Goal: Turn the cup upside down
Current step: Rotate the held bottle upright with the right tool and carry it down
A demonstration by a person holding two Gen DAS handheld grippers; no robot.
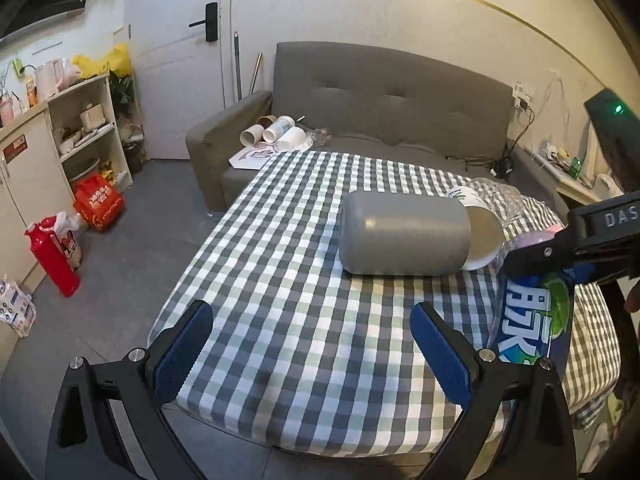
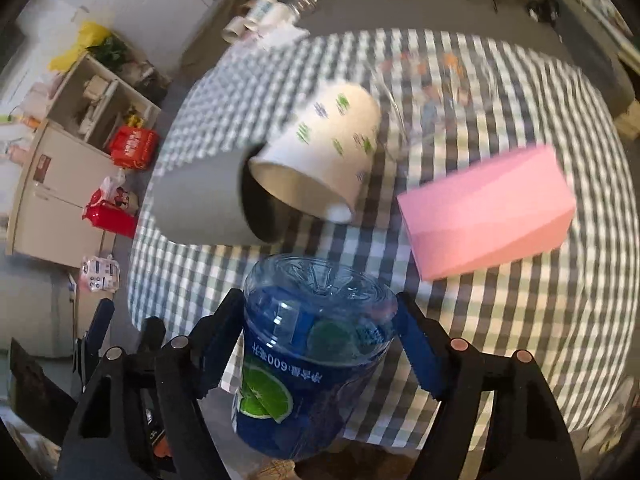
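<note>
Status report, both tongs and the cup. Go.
Left tongs open, empty, above the table. Right tongs shut on blue bottle. Gray cup on its side, untouched; paper cup at its mouth.

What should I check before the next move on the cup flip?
1. Right hand-held gripper shut on blue bottle cup: ok.
2. Left hand-held gripper open, holding nothing: ok.
3. Blue bottle cup fully inverted: cannot tell, its rim is hidden.
4. Bare checked cloth just ahead for set-down: ok.
5. Grey cup and white paper cup lie on their sides close ahead: not ok, likely in the way.
6. Pink box apart, off to the right: ok.
</note>
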